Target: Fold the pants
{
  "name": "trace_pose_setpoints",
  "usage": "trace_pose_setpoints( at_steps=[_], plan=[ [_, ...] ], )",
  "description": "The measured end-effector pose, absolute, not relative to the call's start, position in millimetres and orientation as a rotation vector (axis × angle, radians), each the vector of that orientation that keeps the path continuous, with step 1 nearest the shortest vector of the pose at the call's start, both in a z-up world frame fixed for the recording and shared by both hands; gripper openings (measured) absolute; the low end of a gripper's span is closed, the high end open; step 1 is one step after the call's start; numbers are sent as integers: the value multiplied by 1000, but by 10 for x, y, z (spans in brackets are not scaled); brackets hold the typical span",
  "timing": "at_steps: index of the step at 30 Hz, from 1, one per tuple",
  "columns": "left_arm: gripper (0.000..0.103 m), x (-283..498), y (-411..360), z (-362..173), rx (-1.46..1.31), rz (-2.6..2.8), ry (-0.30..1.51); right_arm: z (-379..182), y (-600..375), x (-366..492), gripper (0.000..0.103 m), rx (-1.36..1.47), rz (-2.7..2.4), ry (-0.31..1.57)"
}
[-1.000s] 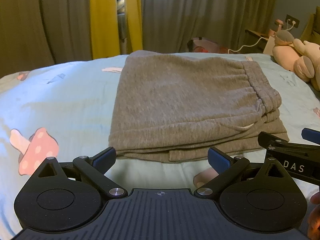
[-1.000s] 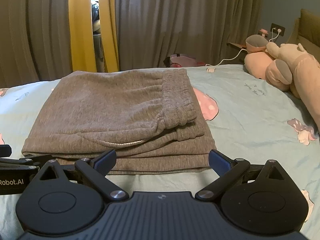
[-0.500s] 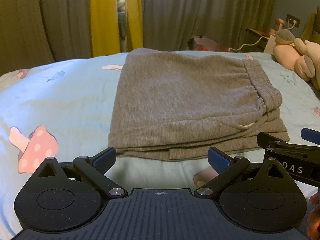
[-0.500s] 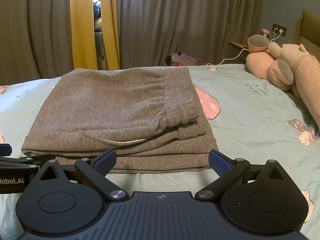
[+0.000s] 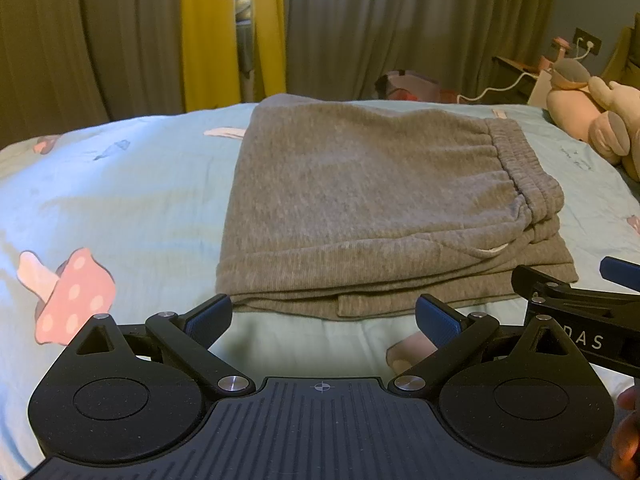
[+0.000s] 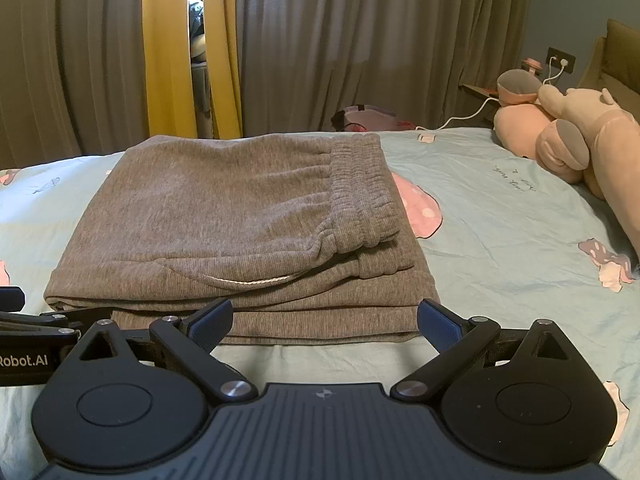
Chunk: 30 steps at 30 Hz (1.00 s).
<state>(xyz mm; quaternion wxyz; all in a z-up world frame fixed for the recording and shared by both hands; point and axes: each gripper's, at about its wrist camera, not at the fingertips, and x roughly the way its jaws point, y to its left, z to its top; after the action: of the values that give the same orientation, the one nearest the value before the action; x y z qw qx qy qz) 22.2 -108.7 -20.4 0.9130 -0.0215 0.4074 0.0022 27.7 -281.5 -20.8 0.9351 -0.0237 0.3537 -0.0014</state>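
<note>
Grey pants [image 5: 372, 208] lie folded in a flat stack on the bed, waistband to the right, and they also fill the middle of the right wrist view as the same grey pants [image 6: 240, 232]. My left gripper [image 5: 324, 318] is open just short of the stack's near edge, holding nothing. My right gripper [image 6: 326, 322] is open too, its fingertips level with the near edge and empty. Each gripper shows at the side of the other's view.
The bed has a light blue sheet [image 5: 120, 208] with pink mushroom prints. Pink plush toys [image 6: 560, 148] lie at the right by the headboard. Grey and yellow curtains [image 6: 280, 48] hang beyond the far edge. A white cable [image 6: 468, 114] runs to a wall socket.
Both grippers have drawn back and risen slightly from the folded pants, so the stack looks a little farther off. The pants have not moved.
</note>
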Motion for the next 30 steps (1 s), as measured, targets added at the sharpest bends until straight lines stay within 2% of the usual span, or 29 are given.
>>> trace_pose_setpoints(
  at_steps=[30],
  plan=[
    [102, 212, -1087, -215, -51, 1, 844, -217, -2816, 263, 99, -55, -3, 728]
  ],
)
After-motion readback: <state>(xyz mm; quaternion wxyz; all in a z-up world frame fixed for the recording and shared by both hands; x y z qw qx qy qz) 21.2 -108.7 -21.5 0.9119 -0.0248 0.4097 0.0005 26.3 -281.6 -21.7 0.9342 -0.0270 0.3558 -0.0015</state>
